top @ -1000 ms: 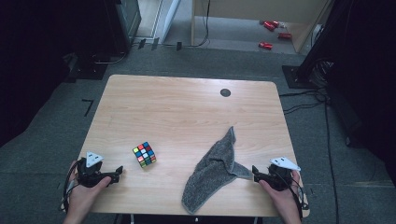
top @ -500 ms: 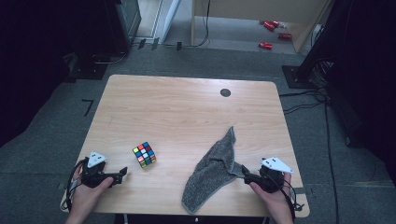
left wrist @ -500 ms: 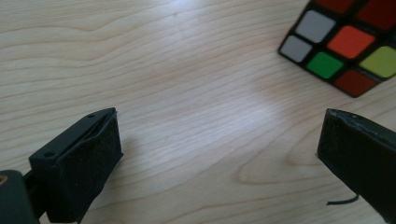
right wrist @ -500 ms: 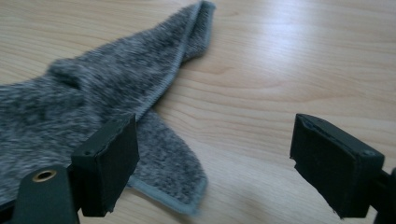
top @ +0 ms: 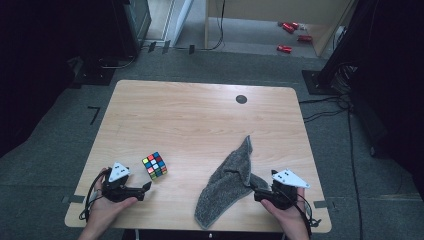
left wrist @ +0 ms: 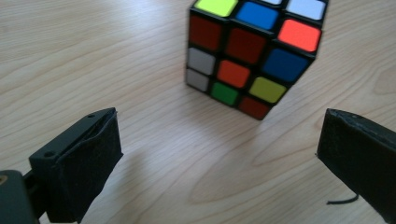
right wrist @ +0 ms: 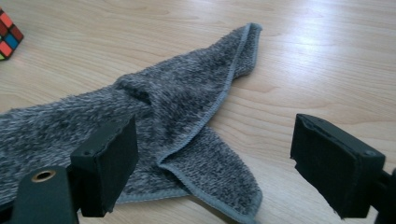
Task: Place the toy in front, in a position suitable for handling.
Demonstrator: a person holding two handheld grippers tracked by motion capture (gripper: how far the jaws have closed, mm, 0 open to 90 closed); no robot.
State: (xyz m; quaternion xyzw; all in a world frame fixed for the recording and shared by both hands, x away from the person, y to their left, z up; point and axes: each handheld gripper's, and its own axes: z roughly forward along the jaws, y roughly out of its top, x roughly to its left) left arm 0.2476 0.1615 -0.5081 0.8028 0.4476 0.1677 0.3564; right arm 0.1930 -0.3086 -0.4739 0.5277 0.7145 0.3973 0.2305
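A scrambled colour cube [top: 155,166] [left wrist: 254,51] stands on the wooden table [top: 200,120] at the front left. My left gripper [top: 146,186] [left wrist: 219,126] points at it from just in front, jaws open and wide, nothing between them. A crumpled grey towel [top: 227,185] [right wrist: 177,107] lies at the front right, stretched diagonally. My right gripper [top: 256,194] [right wrist: 215,135] is open over the towel's near corner, one jaw above the cloth, the other above bare wood. The cube [right wrist: 8,32] also shows at the right gripper view's top left edge.
A small dark round hole [top: 241,99] sits near the table's far edge. Red objects [top: 287,30] lie on the floor beyond the table, and cables [top: 325,107] run along the floor at the right. Both hands are close to the table's front edge.
Both hands have moved inward: the left gripper to the right toward the cube, the right gripper to the left toward the towel's near corner. Cube and towel have not moved.
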